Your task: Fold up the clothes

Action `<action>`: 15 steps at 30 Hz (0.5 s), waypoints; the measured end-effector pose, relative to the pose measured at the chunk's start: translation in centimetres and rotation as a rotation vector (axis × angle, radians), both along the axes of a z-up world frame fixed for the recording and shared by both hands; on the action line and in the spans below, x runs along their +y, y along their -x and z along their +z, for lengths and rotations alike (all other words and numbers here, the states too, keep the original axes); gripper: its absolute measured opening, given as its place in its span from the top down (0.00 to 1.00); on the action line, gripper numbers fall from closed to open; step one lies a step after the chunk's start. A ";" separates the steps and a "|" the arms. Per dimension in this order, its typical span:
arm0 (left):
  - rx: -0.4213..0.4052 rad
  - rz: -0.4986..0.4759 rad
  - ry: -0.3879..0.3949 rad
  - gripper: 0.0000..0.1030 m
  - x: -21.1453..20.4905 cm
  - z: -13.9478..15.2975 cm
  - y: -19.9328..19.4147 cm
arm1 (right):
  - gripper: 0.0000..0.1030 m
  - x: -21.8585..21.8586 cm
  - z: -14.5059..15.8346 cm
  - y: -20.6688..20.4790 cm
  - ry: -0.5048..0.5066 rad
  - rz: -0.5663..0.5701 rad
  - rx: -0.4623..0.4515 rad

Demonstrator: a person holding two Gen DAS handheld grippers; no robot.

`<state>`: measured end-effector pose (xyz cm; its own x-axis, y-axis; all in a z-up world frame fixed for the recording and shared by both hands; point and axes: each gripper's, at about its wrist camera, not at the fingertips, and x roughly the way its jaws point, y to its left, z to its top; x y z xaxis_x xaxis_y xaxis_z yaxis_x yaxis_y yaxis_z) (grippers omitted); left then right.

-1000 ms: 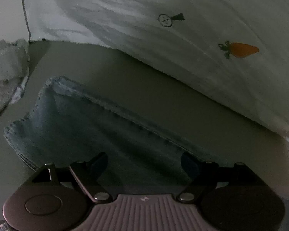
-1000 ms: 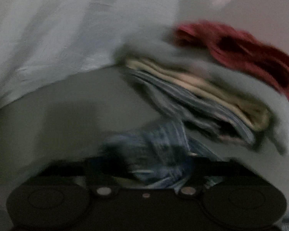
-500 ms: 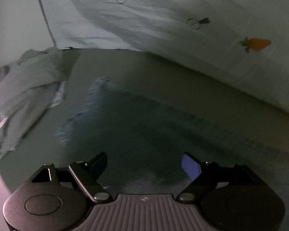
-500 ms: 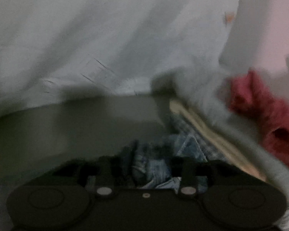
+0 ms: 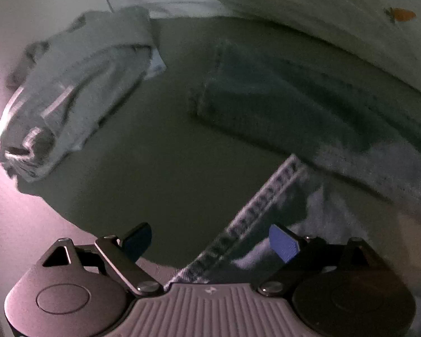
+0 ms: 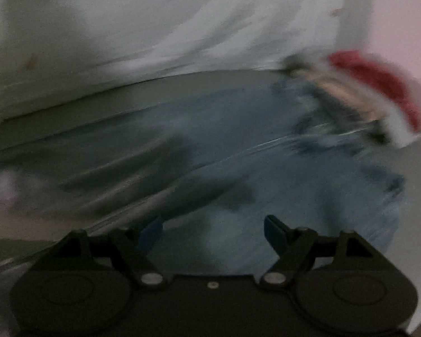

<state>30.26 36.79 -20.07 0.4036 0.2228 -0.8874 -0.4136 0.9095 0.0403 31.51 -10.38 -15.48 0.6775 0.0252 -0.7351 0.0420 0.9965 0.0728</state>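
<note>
A pair of blue jeans (image 5: pixel 289 104) lies on the dark grey surface (image 5: pixel 154 151); in the left wrist view its far end lies flat at the upper right, and a stitched seam edge (image 5: pixel 263 199) runs toward my left gripper (image 5: pixel 210 243), which is open with the seam between its fingers. In the right wrist view, which is blurred, the jeans (image 6: pixel 238 140) spread across the middle. My right gripper (image 6: pixel 213 229) is open just above the denim and holds nothing.
A crumpled grey garment (image 5: pixel 70 84) lies at the left. White bedding with a carrot print (image 5: pixel 401 14) runs along the back. A stack of folded clothes (image 6: pixel 350 104) topped by a red garment (image 6: pixel 379 81) sits at the far right.
My right gripper has opened and let go of the jeans, which now lie spread below it. My left gripper has pulled back, and a jeans seam now lies between its fingers.
</note>
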 end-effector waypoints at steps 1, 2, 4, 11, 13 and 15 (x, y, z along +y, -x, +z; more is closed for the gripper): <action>-0.010 -0.015 0.027 0.11 0.2 -0.5 0.1 | 0.22 2.0 0.1 0.5 -0.031 0.056 -0.003; -0.022 -0.032 0.045 0.09 0.2 -0.9 0.1 | 0.22 4.4 0.1 0.8 -0.062 0.132 -0.008; -0.034 -0.069 0.041 0.07 0.0 -1.0 -0.2 | 0.22 9.0 0.2 0.9 -0.082 0.280 -0.031; -0.119 -0.132 0.074 0.07 1.3 1.6 1.4 | 0.22 26.0 -0.8 -2.2 -0.116 0.727 -0.060; -0.134 -0.096 0.114 0.07 2.5 2.0 2.7 | 0.21 30.2 -1.4 -3.4 -0.110 0.815 -0.047; -0.147 -0.044 0.143 0.07 3.6 2.5 4.5 | 0.21 33.1 -2.1 -4.6 -0.125 0.832 -0.021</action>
<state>25.74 40.43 -17.60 0.5375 0.0778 -0.8397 -0.3655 0.9189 -0.1488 36.08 22.67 -17.53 0.4156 0.6032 -0.6808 -0.7054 0.6862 0.1773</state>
